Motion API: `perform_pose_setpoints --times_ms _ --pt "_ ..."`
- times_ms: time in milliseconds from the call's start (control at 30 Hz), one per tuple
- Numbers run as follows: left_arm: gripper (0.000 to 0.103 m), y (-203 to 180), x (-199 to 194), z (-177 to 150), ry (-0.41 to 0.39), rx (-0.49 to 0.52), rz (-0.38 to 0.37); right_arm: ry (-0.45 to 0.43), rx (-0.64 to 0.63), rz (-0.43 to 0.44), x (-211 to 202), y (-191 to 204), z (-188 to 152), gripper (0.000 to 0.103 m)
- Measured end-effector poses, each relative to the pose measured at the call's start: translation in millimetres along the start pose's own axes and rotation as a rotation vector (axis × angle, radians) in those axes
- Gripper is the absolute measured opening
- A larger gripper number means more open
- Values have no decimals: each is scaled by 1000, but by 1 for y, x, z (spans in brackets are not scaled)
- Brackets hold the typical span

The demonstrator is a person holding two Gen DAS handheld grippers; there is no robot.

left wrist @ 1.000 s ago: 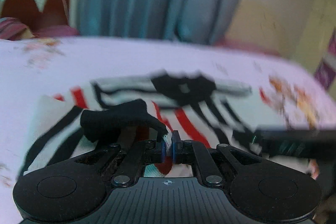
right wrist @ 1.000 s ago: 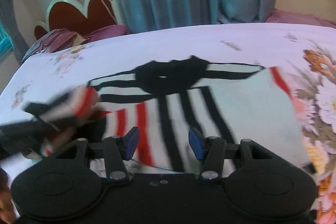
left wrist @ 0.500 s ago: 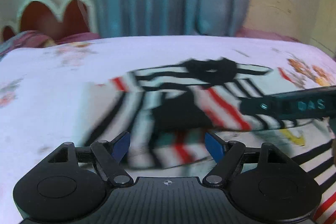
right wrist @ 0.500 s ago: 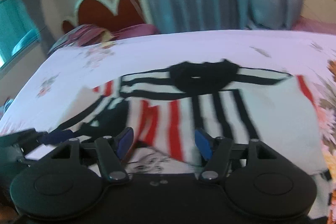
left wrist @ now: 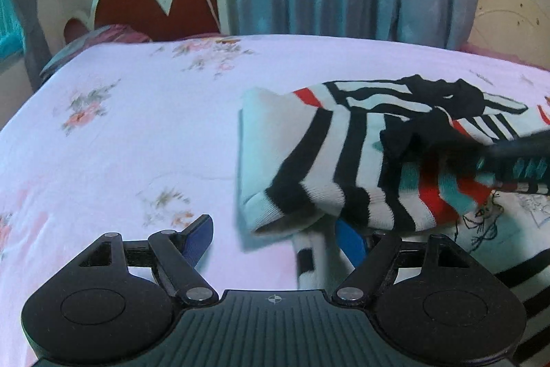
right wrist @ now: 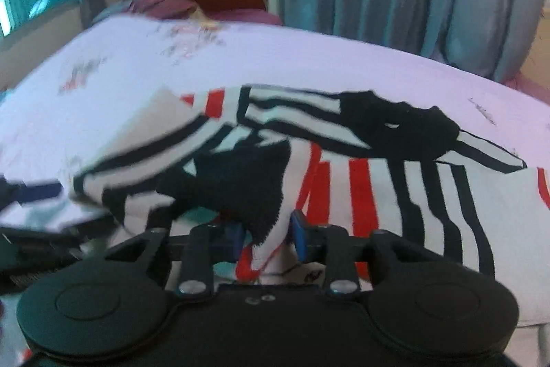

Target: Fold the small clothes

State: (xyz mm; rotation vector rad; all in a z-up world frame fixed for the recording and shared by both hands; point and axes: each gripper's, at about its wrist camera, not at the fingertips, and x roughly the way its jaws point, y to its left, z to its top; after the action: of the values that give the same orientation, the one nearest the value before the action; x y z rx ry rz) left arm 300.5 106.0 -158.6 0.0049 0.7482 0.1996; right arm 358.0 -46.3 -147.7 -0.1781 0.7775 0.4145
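Right gripper (right wrist: 266, 234): you had just been closing it on the striped sweater's sleeve cuff (right wrist: 240, 181), for folding.
Left gripper (left wrist: 275, 239): you held it wide open and empty, sleeve beyond its right finger.

No legible text anywhere

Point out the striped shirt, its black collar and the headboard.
Striped shirt (left wrist: 323, 167), left wrist view, folded sleeve.
Black collar (right wrist: 395, 129), right wrist view, neckline centre.
Headboard (left wrist: 154, 9), left wrist view, red panel.
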Motion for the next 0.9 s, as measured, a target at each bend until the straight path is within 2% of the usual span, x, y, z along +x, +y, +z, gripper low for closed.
perform_pose_setpoints --times_ms 67,167,200,267,300,333,400,433,467,500,533,600,667,700,733,767,800,833,900 --pt "77 -5 4 2 -7 4 2 -33 59 14 -10 -13 5 7" --pt "75 -9 7 7 -37 -26 10 -94 177 13 -29 -45 12 7" --pt "67 -9 7 8 -46 -30 13 -111 213 1 -35 -58 14 6" --pt "64 -12 10 11 -52 -27 10 -140 260 -40 -46 -82 13 6" --pt "58 -14 11 11 -53 -25 3 -141 287 -62 -50 -95 10 6" --pt "52 -17 13 11 -48 -17 -3 -130 311 -73 -50 -106 5 6" --pt "34 -21 15 10 -42 -15 -15 -69 370 -77 -43 -127 -8 6" --pt "31 -23 15 9 -42 -13 -21 -43 392 -76 -39 -132 -15 7" --pt "25 -25 15 7 -44 -9 -28 -28 416 -86 -36 -138 -22 9" --pt "25 -25 14 7 -48 -3 -25 -18 433 -90 -35 -142 -29 19" --pt "25 -26 14 6 -49 1 -26 -1 462 -89 -33 -147 -33 22" --pt "25 -24 15 6 -40 0 -31 -2 514 -68 -37 -157 -40 38" --pt "25 -22 15 6 -34 -7 -34 -7 536 -53 -37 -163 -43 46" --pt "25 -21 15 7 -31 -17 -36 -9 540 -47 -37 -165 -43 46" --pt "25 -20 15 7 -27 -26 -38 -4 543 -42 -36 -166 -44 44" --pt "25 -20 16 7 -24 -30 -36 2 550 -35 -35 -168 -44 32" --pt "25 -20 18 8 -22 -30 -33 9 554 -33 -33 -168 -45 13" --pt "25 -20 18 7 -23 -28 -32 18 552 -28 -34 -167 -45 7" --pt "25 -21 16 9 -25 -29 -32 -5 516 -28 -37 -164 -40 7"
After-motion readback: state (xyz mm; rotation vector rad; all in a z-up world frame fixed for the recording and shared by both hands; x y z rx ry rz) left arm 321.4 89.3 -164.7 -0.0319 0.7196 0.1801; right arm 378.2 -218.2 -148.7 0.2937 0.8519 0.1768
